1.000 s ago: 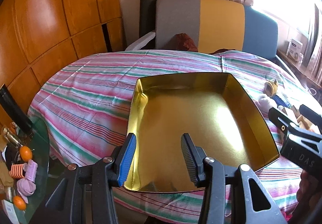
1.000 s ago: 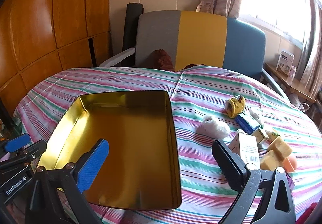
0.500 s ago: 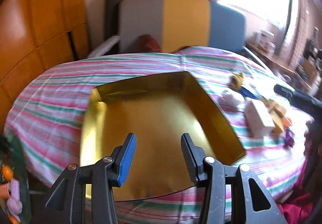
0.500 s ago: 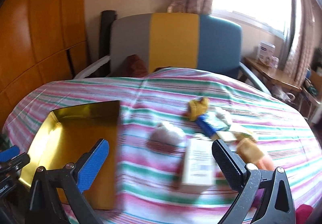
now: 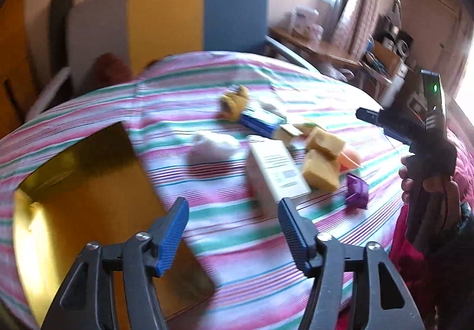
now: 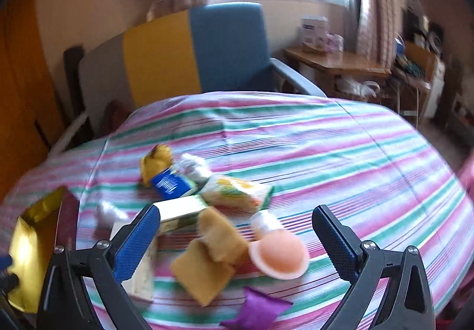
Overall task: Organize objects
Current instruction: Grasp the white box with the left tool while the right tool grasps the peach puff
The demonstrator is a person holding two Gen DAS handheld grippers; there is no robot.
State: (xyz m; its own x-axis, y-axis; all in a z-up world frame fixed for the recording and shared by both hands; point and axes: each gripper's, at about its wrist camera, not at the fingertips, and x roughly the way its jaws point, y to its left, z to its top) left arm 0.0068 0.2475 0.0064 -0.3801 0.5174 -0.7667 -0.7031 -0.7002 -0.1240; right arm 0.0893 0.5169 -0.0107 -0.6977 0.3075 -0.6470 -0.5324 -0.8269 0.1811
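A gold tin tray [image 5: 89,205] lies empty on the striped tablecloth [image 5: 237,241]; its edge shows at the left of the right wrist view [image 6: 32,238]. To its right lies a pile: a white carton [image 5: 275,173], tan sponges [image 5: 321,170], a purple wrapper [image 5: 357,189], a blue box [image 5: 260,122], a yellow knitted toy [image 5: 234,102] and a white ball [image 5: 213,146]. My left gripper [image 5: 234,226] is open and empty, near the carton. My right gripper [image 6: 237,238] is open and empty over the sponges [image 6: 213,253] and a peach jelly cup [image 6: 278,253].
A grey, yellow and blue chair [image 6: 189,54] stands behind the table. A wooden side table [image 6: 334,63] with clutter stands by the window at the right. A snack packet [image 6: 237,192] lies in the pile. The right gripper's body [image 5: 414,119] shows at the right of the left wrist view.
Both grippers have swung right, from over the gold tray toward the pile of objects. Both stay open and empty. Nothing on the table has moved.
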